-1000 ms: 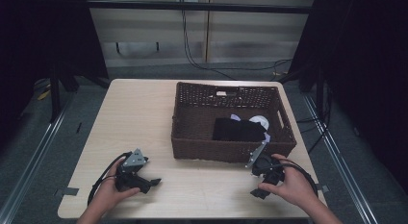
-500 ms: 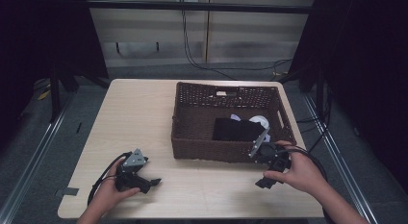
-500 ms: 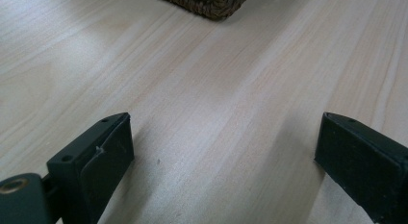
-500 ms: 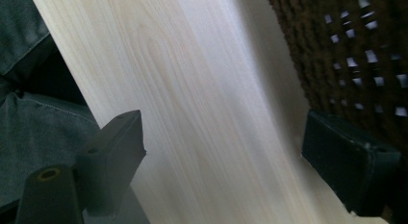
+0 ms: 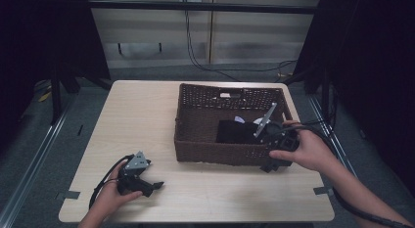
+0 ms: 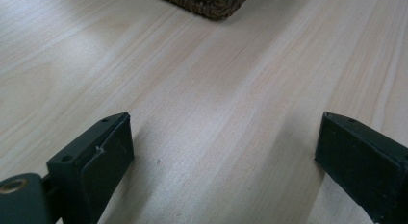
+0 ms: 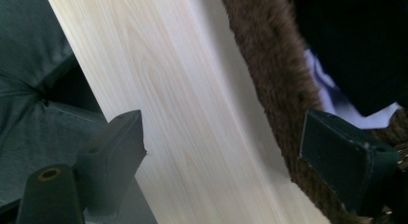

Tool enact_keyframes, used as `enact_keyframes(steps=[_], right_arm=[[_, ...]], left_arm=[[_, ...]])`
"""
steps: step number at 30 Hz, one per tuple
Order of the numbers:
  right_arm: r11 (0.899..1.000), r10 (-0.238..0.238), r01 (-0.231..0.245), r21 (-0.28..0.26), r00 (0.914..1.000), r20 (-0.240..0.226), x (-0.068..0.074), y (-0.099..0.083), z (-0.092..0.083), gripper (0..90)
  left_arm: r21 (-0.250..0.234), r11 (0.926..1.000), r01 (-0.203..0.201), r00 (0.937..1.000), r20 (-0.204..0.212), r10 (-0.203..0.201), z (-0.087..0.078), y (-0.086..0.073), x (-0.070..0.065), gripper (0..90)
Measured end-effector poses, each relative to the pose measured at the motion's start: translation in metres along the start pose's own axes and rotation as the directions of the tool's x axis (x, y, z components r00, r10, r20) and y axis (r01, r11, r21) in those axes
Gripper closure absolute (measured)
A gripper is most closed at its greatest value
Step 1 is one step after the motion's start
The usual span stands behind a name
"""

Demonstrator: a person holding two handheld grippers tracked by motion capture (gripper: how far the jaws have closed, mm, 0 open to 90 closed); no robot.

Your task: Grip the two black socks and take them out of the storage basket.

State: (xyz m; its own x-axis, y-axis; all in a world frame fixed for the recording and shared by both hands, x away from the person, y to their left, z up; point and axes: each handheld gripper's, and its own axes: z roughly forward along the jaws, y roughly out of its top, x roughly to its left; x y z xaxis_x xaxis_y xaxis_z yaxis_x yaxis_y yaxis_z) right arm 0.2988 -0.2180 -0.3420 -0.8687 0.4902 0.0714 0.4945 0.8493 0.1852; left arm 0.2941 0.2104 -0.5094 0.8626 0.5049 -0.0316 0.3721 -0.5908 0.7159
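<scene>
Beside basket point(image 5: 205, 149), right hand-held gripper point(image 7: 226, 156) agape, empty

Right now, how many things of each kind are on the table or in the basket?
Wicker basket: 1
Black item in the basket: 1
White items beside it: 2, perhaps
Grippers: 2, left gripper and right gripper
Total: 6

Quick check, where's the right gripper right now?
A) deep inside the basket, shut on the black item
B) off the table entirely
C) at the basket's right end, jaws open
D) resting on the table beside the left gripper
C: in the high view the right gripper is at the right end of the basket, and in the right gripper view its jaws stand wide apart, with the basket's rim and the table between them.
</scene>
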Motion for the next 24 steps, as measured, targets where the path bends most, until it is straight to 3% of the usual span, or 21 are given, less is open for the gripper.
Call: enact_keyframes(steps=[4, 10, 16, 18, 24], right_arm=[[1.0, 0.016, -0.016, -0.004, 0.9998, 0.012, -0.013, 0.011, -0.01, 15.0], [0.999, 0.047, -0.047, -0.007, 0.9984, 0.033, -0.033, 0.027, -0.01, 15.0], [0.995, 0.099, -0.098, -0.015, 0.9945, 0.034, -0.058, 0.04, 0.001, 15.1], [0.993, 0.115, -0.115, -0.007, 0.9916, 0.059, -0.069, 0.046, 0.008, 15.1], [0.989, 0.148, -0.148, -0.001, 0.9845, 0.094, -0.084, 0.055, 0.026, 16.6]], left_arm=[[0.003, 1.0, -0.001, 1.0, 0.001, 0.001, 0.0, 0.0, 0.0, 5.6], [0.003, 1.0, -0.001, 1.0, 0.002, 0.001, 0.0, 0.0, 0.0, 5.6], [0.003, 1.0, -0.001, 1.0, 0.001, 0.001, 0.0, 0.0, 0.0, 5.6], [0.003, 1.0, -0.001, 1.0, 0.002, 0.001, 0.0, 0.0, 0.0, 5.6], [0.003, 1.0, -0.001, 1.0, 0.001, 0.001, 0.0, 0.0, 0.0, 5.6]])
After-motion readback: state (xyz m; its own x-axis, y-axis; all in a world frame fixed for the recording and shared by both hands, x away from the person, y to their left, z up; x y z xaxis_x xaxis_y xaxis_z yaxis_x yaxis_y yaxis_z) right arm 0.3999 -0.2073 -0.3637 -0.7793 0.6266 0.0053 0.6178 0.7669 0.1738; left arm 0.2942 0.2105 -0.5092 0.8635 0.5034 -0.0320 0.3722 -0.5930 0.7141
